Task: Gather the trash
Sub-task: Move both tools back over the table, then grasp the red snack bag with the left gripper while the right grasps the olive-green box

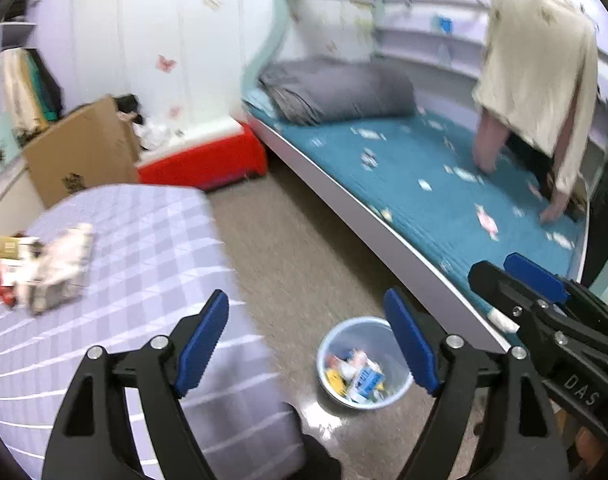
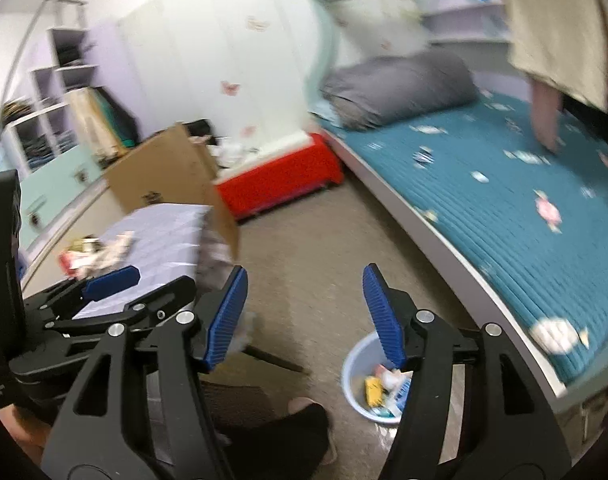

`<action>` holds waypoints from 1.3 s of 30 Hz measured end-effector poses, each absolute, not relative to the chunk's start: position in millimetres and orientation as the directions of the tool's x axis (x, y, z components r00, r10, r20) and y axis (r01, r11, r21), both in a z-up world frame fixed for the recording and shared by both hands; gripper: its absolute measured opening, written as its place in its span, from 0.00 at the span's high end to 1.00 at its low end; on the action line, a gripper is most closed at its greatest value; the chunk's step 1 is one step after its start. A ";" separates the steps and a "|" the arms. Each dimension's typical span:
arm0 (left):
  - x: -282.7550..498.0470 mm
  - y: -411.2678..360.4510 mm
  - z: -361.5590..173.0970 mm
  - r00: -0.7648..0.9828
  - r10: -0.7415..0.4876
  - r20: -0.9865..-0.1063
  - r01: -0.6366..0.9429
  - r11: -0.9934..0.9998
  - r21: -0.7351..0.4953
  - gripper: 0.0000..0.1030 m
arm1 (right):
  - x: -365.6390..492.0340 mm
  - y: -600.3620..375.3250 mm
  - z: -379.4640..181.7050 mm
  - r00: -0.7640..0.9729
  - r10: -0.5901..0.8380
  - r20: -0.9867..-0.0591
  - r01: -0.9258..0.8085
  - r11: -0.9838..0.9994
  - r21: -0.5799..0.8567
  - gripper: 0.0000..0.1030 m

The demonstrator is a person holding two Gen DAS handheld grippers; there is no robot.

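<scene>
Above the floor between counter (image 1: 151,240) and bed (image 1: 404,184), you hold both grippers with jaws open and empty: left gripper (image 1: 308,344), right gripper (image 2: 304,320). The bin (image 1: 328,344) stands below, already holding scraps, so drops fall straight in. More trash (image 1: 43,268) waits on the counter's checked cloth, likely your next reach.

"What's in the bucket (image 1: 360,364)?"
"Small bits, too blurry to name. One gripper finger (image 2: 384,316) covers part of it."
"And the pile on the checked table (image 1: 151,240)?"
"Maybe wrappers (image 1: 47,268). It's smeared."
</scene>
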State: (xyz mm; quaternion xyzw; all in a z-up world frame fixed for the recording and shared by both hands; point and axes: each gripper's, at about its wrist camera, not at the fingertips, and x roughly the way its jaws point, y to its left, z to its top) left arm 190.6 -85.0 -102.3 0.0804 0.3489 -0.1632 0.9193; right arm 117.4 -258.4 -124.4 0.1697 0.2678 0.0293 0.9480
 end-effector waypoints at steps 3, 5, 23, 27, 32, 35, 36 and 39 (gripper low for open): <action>192.6 -29.8 -76.1 0.736 -0.215 -0.642 0.286 0.958 0.008 0.19 | 132.8 -217.0 -102.3 0.848 0.224 -0.480 -0.063 0.942 0.329 0.42; 193.2 0.7 -65.9 0.761 -0.188 -0.621 0.242 0.970 0.003 0.17 | 144.3 -190.1 -93.4 0.836 0.278 -0.474 -0.124 0.936 0.331 0.41; 248.5 299.6 -63.1 0.743 0.132 -0.656 -0.258 0.961 -0.098 0.17 | 289.7 43.9 -90.1 0.607 0.584 -0.539 -0.362 0.807 0.467 0.26; 271.1 320.8 -66.8 0.729 0.156 -0.666 -0.284 0.955 -0.086 0.17 | 319.4 71.9 -93.8 0.582 0.605 -0.544 -0.323 0.785 0.528 0.22; 293.2 336.0 -72.1 0.722 0.124 -0.680 -0.268 0.957 -0.110 0.17 | 346.2 105.7 -96.9 0.571 0.585 -0.576 -0.295 0.801 0.521 0.15; 299.8 337.5 -78.9 0.714 0.119 -0.690 -0.263 0.959 -0.107 0.17 | 356.6 119.9 -101.5 0.581 0.539 -0.610 -0.260 0.833 0.489 0.10; 302.0 338.2 -81.7 0.714 0.108 -0.691 -0.254 0.961 -0.113 0.17 | 359.7 123.5 -103.3 0.586 0.514 -0.627 -0.244 0.849 0.468 0.10; 308.0 336.5 -87.0 0.711 0.088 -0.697 -0.239 0.963 -0.122 0.17 | 370.6 129.0 -113.5 0.561 0.532 -0.634 -0.230 0.836 0.498 0.10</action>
